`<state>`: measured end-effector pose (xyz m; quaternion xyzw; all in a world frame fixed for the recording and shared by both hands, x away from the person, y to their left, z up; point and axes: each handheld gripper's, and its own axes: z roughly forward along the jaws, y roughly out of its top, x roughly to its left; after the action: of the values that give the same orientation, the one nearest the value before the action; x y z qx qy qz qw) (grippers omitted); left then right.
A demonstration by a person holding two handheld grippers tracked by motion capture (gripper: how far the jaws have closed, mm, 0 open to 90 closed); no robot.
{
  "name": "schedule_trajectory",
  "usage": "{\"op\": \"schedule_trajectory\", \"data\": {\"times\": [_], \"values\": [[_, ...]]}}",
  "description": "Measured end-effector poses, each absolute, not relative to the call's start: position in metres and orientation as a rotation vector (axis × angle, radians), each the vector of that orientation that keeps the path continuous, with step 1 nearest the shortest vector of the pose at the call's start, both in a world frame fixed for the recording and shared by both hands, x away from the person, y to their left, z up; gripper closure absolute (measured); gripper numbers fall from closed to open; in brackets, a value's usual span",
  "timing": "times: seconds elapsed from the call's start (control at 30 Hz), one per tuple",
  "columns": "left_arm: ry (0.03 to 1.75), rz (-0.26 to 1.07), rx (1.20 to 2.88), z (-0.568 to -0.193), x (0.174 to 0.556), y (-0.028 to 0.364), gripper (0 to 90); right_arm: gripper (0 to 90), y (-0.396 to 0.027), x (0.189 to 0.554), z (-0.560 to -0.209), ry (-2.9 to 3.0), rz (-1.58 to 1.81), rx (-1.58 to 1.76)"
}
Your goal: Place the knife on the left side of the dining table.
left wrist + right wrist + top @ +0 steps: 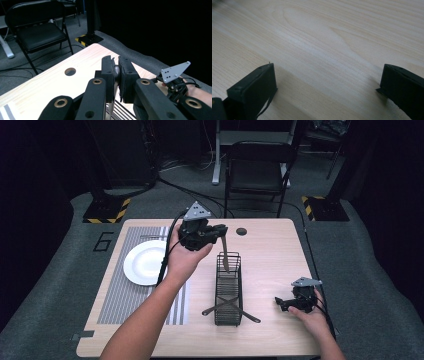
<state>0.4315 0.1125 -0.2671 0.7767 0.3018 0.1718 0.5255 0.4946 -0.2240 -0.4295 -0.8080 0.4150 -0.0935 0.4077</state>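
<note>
Forearms of the person come in at the near edge of the high view; the left gripper (220,231) is raised over the far end of the wire caddy (228,290) with a knife (224,252) hanging blade-down into it, while the right gripper (281,303) rests on the surface (270,255) at the near right, and a white plate (145,262) lies on the striped mat (120,295) at the left. From the left gripper view, its fingers (108,72) are clamped on the knife handle (116,72); from the right gripper view, the fingers (262,80) stand wide apart over bare wood. I judge the knife is nearly placed, only lowering and release remain; two more utensils (215,309) lie under the caddy's near end.
</note>
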Motion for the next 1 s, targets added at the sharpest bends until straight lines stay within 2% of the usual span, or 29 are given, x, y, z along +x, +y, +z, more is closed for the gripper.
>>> {"op": "schedule_trajectory", "data": {"times": [0.57,1.0], "values": [[0.702,0.493,1.805,-0.222,0.418,0.131,83.8,0.0,-0.224,0.495,-0.43,1.046,-0.236,-2.037],[0.734,0.525,1.778,-0.213,0.41,0.157,83.9,0.0,-0.224,0.495,-0.43,1.046,-0.236,-2.037]]}}
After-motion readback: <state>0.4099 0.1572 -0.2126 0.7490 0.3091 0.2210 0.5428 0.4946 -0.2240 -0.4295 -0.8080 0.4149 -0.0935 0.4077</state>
